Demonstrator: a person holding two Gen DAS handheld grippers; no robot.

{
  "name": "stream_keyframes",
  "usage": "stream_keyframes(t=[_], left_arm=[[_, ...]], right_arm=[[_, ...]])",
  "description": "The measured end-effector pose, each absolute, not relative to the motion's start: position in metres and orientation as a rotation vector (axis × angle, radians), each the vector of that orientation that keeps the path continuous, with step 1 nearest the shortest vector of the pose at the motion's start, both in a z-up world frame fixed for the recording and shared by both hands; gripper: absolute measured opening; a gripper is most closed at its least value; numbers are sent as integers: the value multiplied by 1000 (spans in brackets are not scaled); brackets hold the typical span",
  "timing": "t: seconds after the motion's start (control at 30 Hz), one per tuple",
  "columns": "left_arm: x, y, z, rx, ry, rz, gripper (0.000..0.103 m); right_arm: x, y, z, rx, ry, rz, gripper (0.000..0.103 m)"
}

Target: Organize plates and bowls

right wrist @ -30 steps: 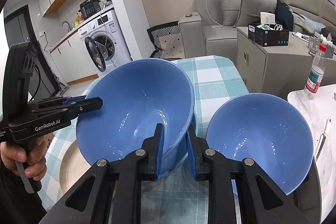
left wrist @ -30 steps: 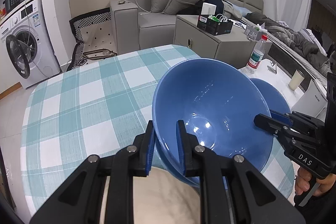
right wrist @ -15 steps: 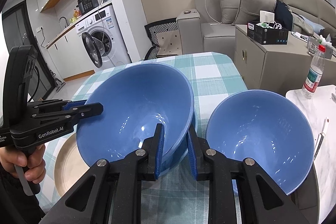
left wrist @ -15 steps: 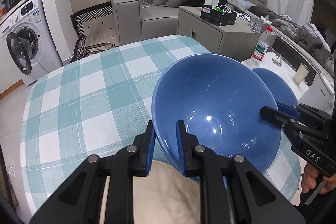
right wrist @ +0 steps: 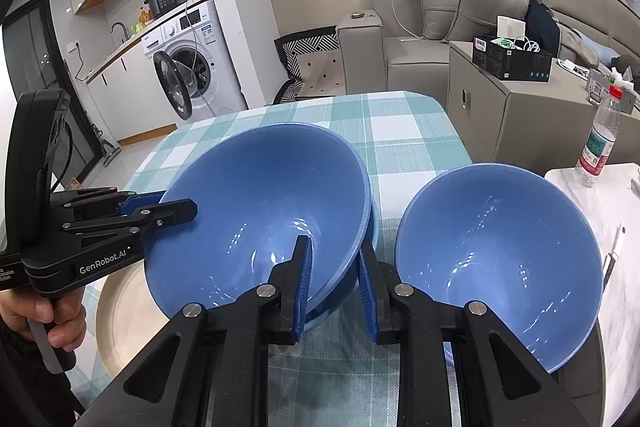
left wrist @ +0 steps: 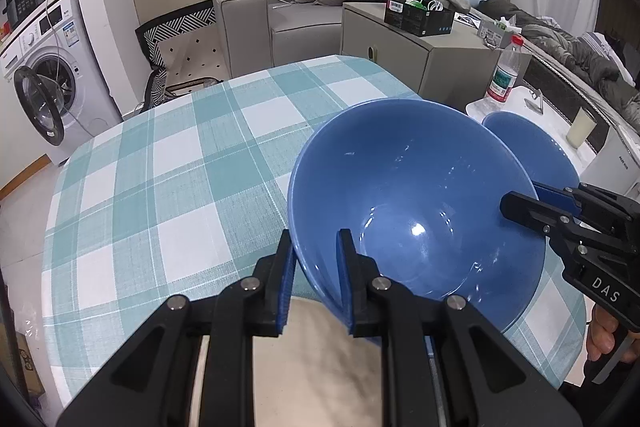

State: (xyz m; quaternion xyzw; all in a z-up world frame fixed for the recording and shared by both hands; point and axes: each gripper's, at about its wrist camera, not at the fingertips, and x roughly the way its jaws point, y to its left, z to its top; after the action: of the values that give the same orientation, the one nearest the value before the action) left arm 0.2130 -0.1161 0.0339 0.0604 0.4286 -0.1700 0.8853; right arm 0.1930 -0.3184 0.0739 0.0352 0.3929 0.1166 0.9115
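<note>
Risk, slip: the blue bowl (right wrist: 260,211) is carried by its thin rim at two opposite points only; if either pinch loosens unevenly, I judge it would tip and drop onto the bowl under it.
Risk, misnesting: it sits tilted over a lower blue bowl (right wrist: 362,267), whose rim peeks out beneath; lowered askew, it could jam or knock the stack across the checked surface (left wrist: 168,163).
Risk, neighbour: the second blue bowl (right wrist: 496,259) stands just beside the right gripper; a sideways swing could strike it, and it lies near the surface edge.
Left gripper (left wrist: 314,283): narrow, its pads closed on the near rim of the carried bowl, one pad inside, one outside.
Right gripper (right wrist: 334,279): narrow; one pad lies inside the bowl wall, the other outside, straddling both rims. Whether the outer pad presses I cannot tell for certain; it reads as a light grip.
Bowl place: held above the surface, partly over the beige plate (right wrist: 120,315) at the left gripper's side.
Step, judged: nesting the bowl into the one below, not yet released.
</note>
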Motion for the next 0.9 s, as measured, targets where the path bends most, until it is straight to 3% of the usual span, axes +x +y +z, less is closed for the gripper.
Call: stream_keyframes(t=[0.9], left_arm=[[216,-127,18,194,926,-340,23]], right_arm=[[194,-312,66,4,815,215,29]])
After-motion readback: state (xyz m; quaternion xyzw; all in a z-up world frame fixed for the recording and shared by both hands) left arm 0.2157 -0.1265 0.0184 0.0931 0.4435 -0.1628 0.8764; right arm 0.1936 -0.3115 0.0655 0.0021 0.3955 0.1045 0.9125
